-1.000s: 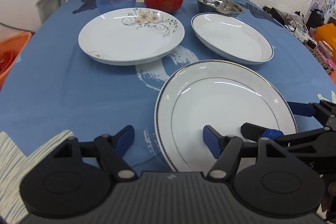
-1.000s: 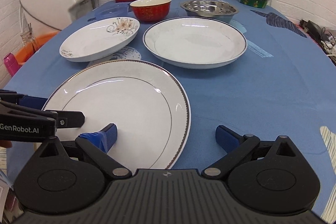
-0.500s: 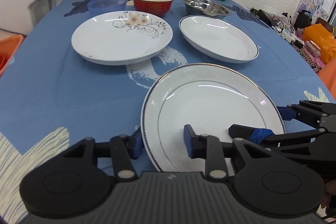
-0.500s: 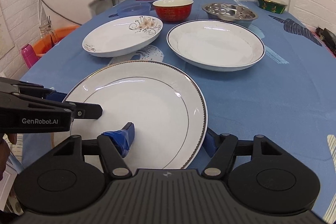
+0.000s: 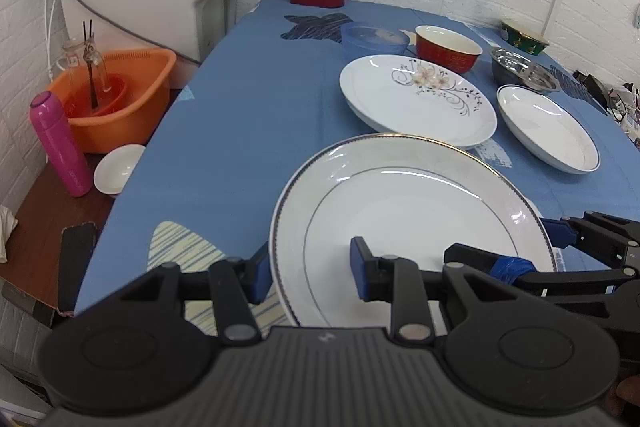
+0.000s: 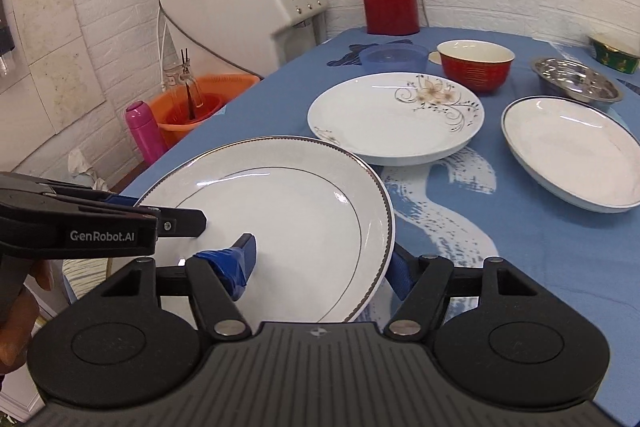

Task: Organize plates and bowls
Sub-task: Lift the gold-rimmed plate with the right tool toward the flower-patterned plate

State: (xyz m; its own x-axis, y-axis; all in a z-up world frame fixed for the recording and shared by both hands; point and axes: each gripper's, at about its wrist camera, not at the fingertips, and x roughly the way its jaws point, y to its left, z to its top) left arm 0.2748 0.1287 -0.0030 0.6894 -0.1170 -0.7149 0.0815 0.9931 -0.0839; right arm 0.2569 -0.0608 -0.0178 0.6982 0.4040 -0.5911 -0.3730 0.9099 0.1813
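Holding the gold-rimmed plate (image 5: 408, 203) off the blue worktop (image 5: 256, 115) between both claws: left claw (image 5: 308, 267) clamped on its near left rim, right claw (image 6: 320, 259) clamped on its near right rim, plate tilted slightly and hanging over the worktop's near left part. Judged barely begun: nothing stacked yet, with the flowered plate (image 6: 396, 119), the deep white plate (image 6: 572, 151), red bowl (image 6: 474, 65), blue plastic bowl (image 6: 394, 57), steel bowl (image 6: 576, 85) and green bowl (image 6: 614, 53) all lying apart. Leaves plates to pile and bowls to nest. Open cloth lies left of the flowered plate; worktop edge close on the left, orange basin (image 5: 120, 99) and pink bottle (image 5: 60, 143) below it
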